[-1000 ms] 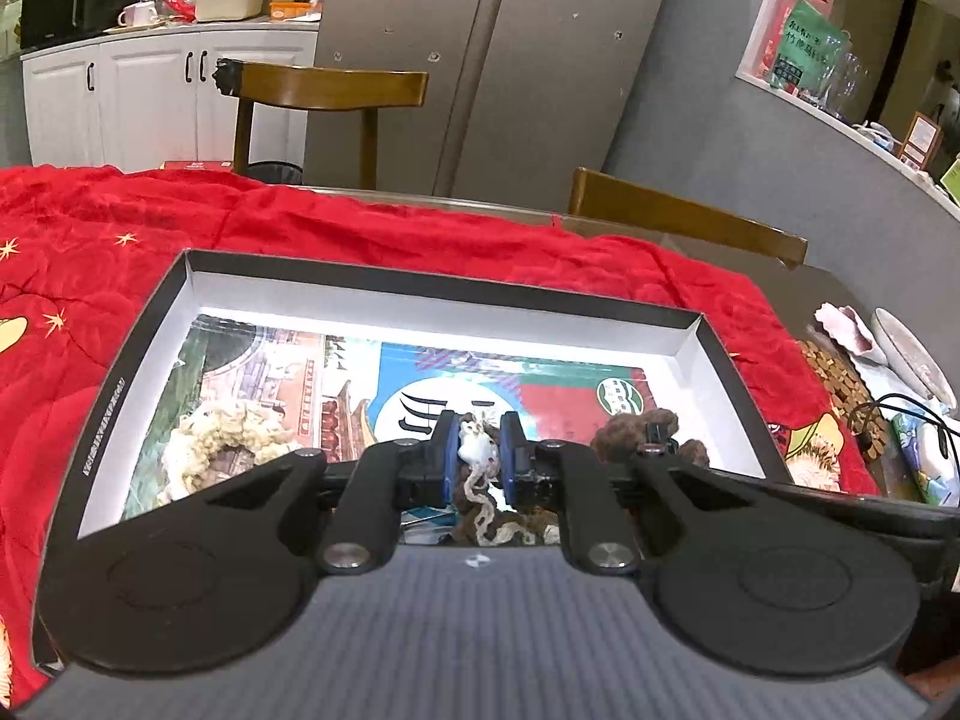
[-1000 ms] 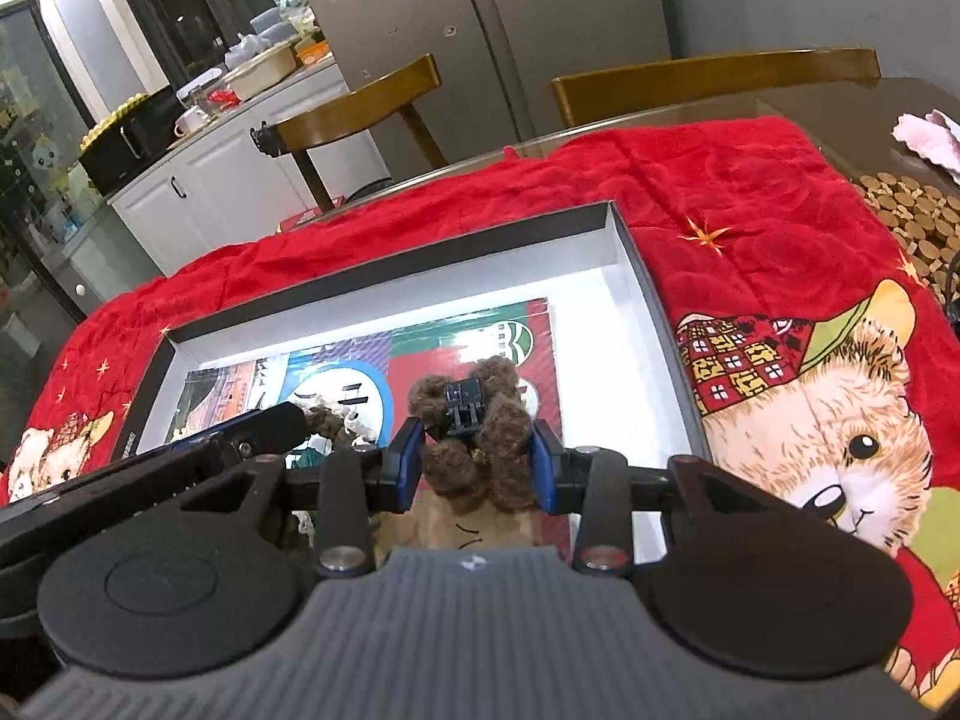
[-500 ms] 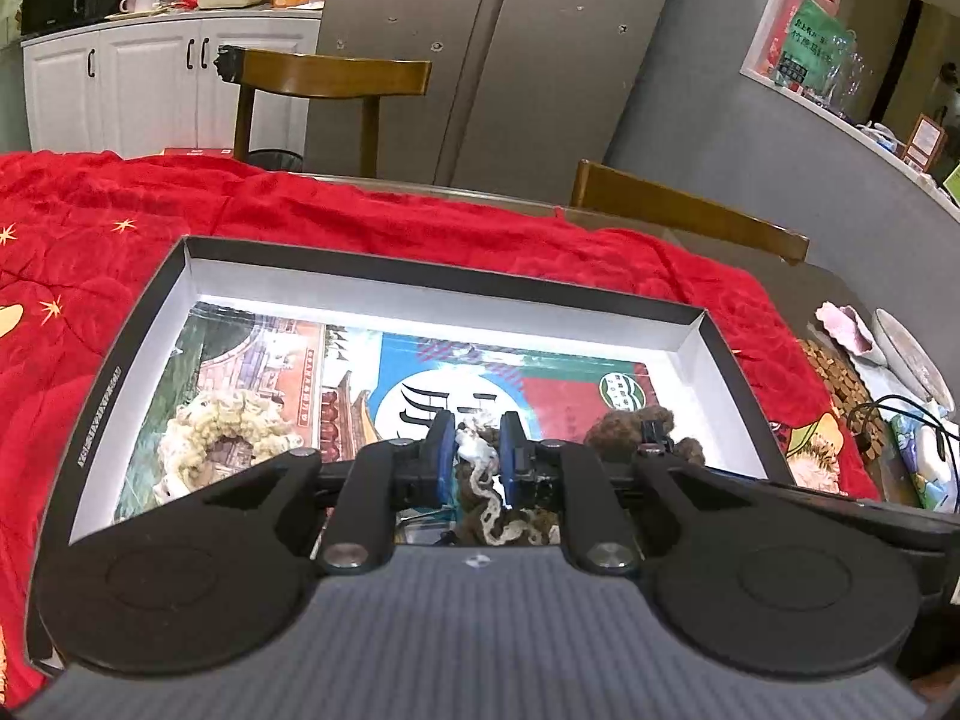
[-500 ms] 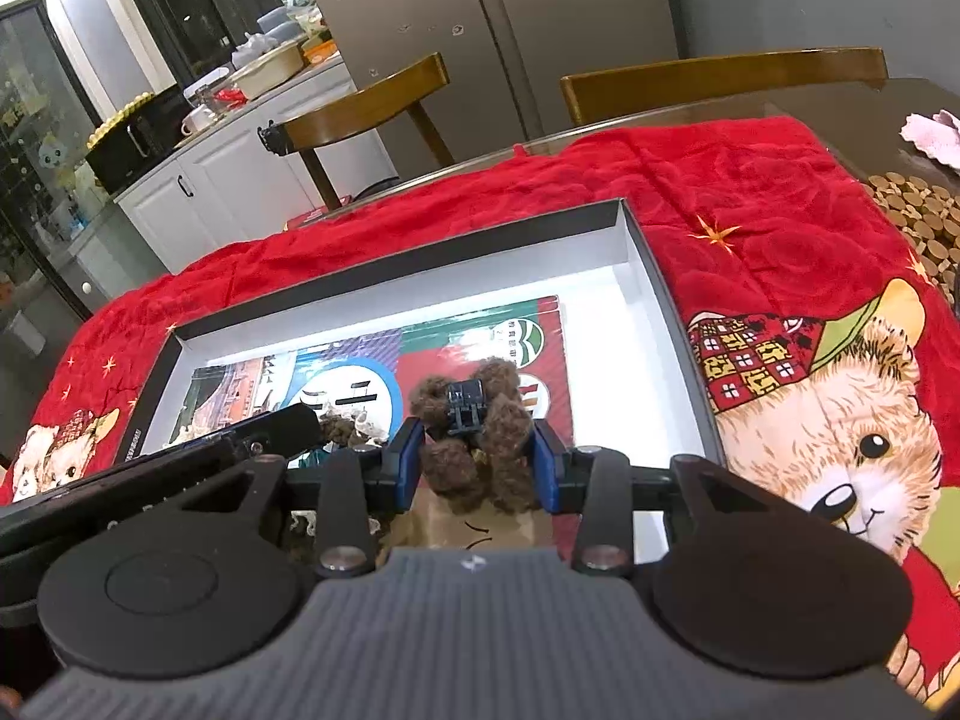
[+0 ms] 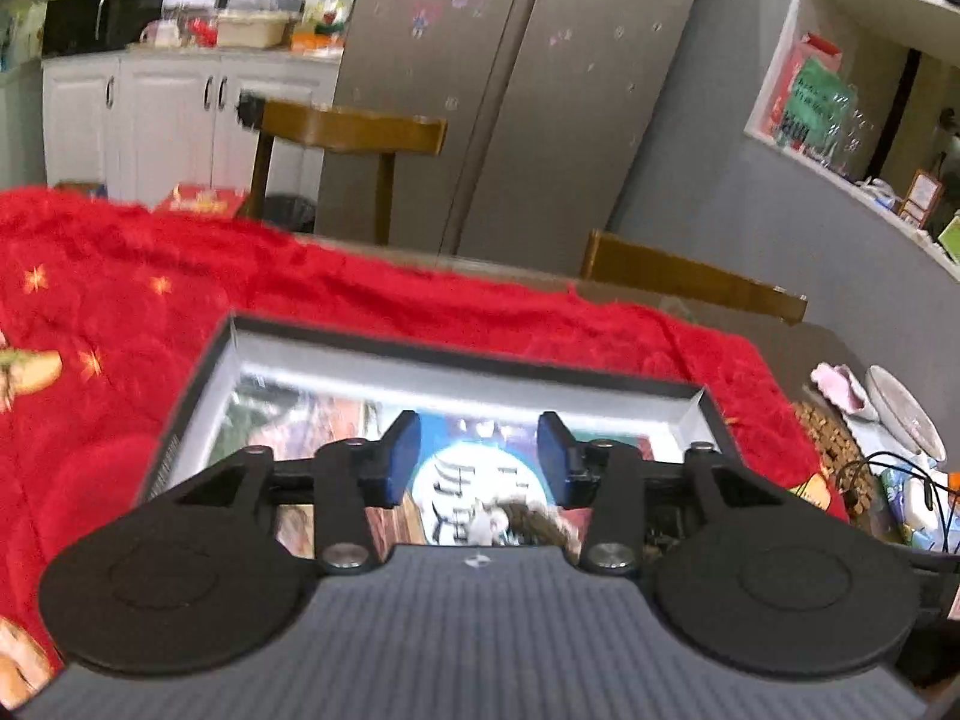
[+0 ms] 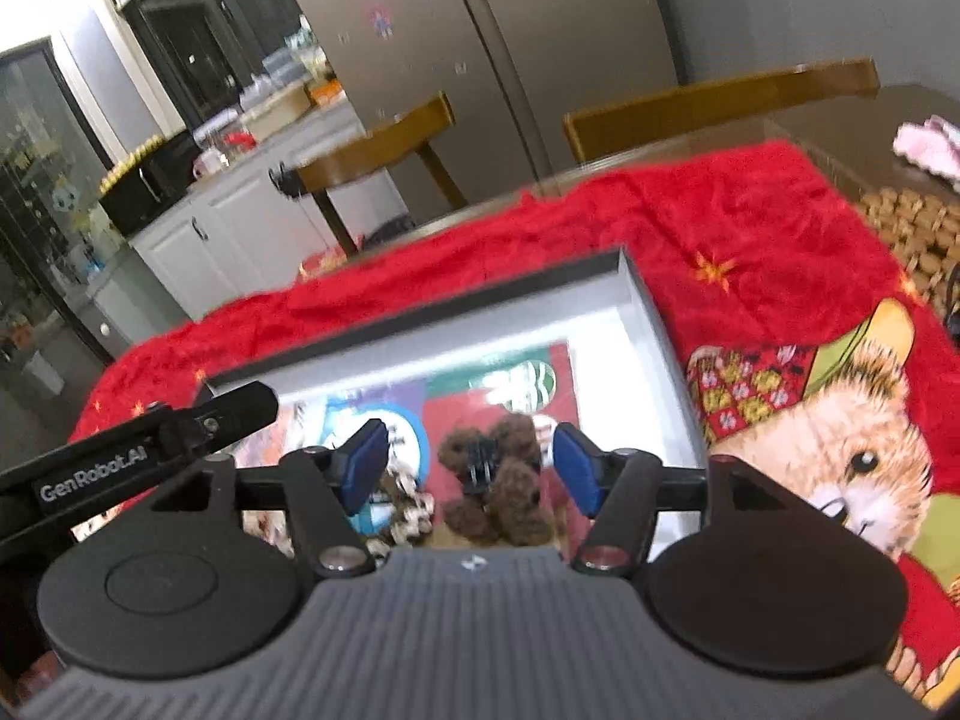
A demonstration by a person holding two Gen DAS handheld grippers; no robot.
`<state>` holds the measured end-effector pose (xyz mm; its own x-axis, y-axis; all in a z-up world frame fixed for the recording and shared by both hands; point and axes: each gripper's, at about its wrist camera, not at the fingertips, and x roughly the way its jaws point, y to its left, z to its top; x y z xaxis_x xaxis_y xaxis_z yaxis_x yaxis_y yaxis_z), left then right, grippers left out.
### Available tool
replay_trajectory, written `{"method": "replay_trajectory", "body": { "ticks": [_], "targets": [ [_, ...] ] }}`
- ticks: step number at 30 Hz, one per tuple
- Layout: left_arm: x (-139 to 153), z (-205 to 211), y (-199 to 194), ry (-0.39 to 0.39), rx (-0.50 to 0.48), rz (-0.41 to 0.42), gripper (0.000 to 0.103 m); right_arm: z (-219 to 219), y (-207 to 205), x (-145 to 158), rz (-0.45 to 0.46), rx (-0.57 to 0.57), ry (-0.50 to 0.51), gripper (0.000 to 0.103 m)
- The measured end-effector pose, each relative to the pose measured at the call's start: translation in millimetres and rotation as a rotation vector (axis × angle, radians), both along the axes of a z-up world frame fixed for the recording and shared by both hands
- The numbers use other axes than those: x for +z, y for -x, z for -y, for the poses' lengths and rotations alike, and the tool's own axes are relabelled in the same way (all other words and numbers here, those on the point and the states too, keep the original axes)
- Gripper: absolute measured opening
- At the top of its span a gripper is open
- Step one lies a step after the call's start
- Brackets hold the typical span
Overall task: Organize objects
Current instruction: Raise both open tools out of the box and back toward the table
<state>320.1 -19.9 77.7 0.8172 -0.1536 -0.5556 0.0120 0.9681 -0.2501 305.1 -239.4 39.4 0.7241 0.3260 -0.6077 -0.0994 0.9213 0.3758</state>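
Both tongs stood wide, gripping nothing. Left gripper and right gripper hung over the shallow box, where a brown plush scrunchie lay flat; its axis was indiscernible.

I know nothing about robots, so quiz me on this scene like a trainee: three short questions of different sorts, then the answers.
1. True or false: the right hand-held gripper is clamped on the brown scrunchie.
2. Multiple choice: the brown scrunchie lies A) on the red blanket, B) in the box, C) on a chair.
3. Fill in: the left hand-held gripper is ____.

Key: 1 false, its jaws stand apart, either side of it; 2 B; 3 open.
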Motion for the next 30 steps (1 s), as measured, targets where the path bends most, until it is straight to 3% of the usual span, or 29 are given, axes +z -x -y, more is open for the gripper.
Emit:
{"method": "replay_trajectory", "body": {
  "ticks": [6, 10, 13, 17, 19, 22, 30],
  "targets": [
    [26, -2, 12, -0.049, 0.017, 0.085, 0.063, 0, 15, 29, 0.102, 0.010, -0.006, 0.085],
    [38, -7, 17, 0.012, -0.030, 0.093, 0.064, 2, 28, 50, 0.147, 0.025, -0.040, 0.086],
    [54, -8, 29, 0.016, -0.039, 0.133, 0.065, 5, 42, 70, 0.205, 0.024, -0.055, 0.087],
    [90, -22, 61, 0.063, 0.081, 0.236, 0.066, 5, 73, 104, 0.320, 0.030, -0.044, 0.092],
    [111, -28, 84, 0.047, 0.155, 0.311, 0.068, 3, 90, 120, 0.398, 0.012, -0.018, 0.095],
    [138, -32, 116, -0.016, 0.176, 0.419, 0.069, -3, 117, 141, 0.494, -0.033, 0.021, 0.099],
    [173, -46, 183, -0.056, 0.182, 0.518, 0.069, -16, 170, 173, 0.603, -0.030, 0.078, 0.103]
  ]
}}
